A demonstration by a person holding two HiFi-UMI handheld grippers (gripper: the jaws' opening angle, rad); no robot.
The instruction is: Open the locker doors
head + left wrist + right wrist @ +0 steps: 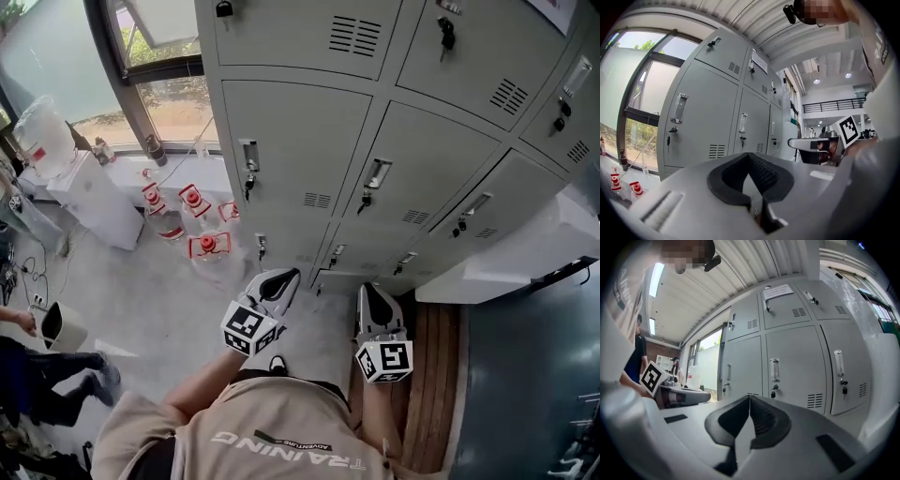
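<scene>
Grey sheet-metal lockers point(300, 141) are standing in a tall bank straight ahead of the person, with every door in view lying flush and shut. Below them, the white plastic left tool point(281, 279) and the matching right tool point(373, 295) are hovering side by side near the bottom row, touching no door, each clenched on nothing with its tips meeting. Clear plastic water jugs with red caps point(208, 246) are sitting on the pale floor point(141, 309) left of the lockers, beneath the window point(169, 103).

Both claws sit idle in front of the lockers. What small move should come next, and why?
Probably lift the right gripper toward the metal handle on the grey metal locker door ahead. Every door in view is shut, and both claws, the left gripper included, are held low, shut and empty.
</scene>
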